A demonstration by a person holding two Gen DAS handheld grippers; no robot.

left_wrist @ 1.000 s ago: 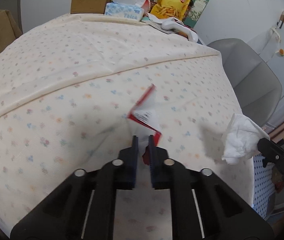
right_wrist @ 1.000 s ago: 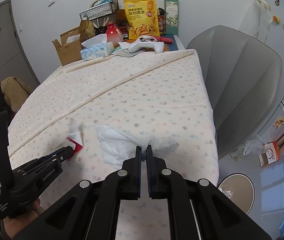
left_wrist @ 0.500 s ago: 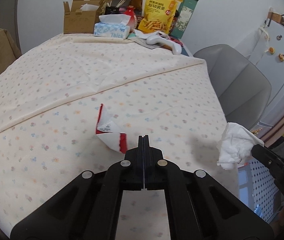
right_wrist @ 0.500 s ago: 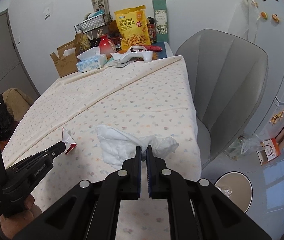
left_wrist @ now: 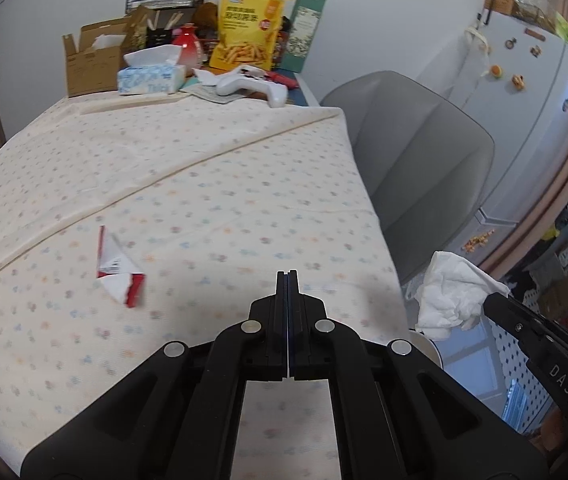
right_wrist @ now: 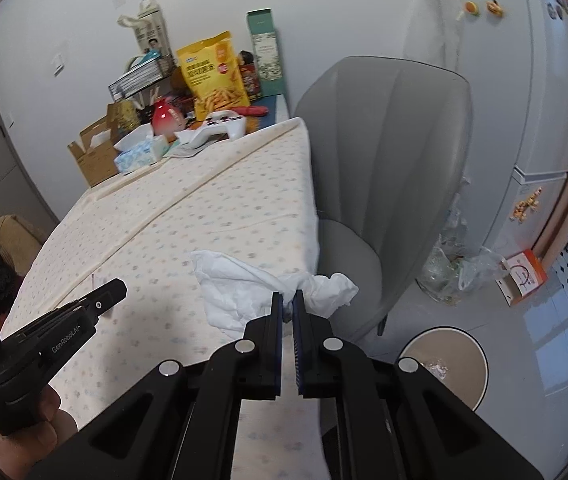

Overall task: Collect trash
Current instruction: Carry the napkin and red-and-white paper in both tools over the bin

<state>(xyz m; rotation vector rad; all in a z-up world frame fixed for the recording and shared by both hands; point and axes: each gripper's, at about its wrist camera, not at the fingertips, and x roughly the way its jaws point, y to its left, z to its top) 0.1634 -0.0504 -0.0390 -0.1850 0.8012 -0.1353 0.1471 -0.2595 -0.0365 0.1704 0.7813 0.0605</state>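
A red and white wrapper [left_wrist: 118, 274] lies on the flowered tablecloth [left_wrist: 204, 184], left of and apart from my left gripper [left_wrist: 287, 274], which is shut and empty above the table's near right part. My right gripper [right_wrist: 288, 296] is shut on a crumpled white tissue [right_wrist: 244, 288] and holds it in the air past the table's right edge; the tissue also shows in the left wrist view [left_wrist: 452, 296]. A round open bin [right_wrist: 444, 364] stands on the floor to the lower right, with a scrap inside.
A grey chair [right_wrist: 388, 152] stands at the table's right side. At the far end are a cardboard box [left_wrist: 92, 64], a tissue box [left_wrist: 152, 78], a yellow snack bag [left_wrist: 250, 26], a white game controller [left_wrist: 252, 86] and a green carton [left_wrist: 306, 26]. An orange box [right_wrist: 524, 276] lies on the floor.
My left gripper let go of the red and white wrapper, which dropped to the cloth, then shut empty and drifted right. My right gripper carried the tissue rightward past the table edge.
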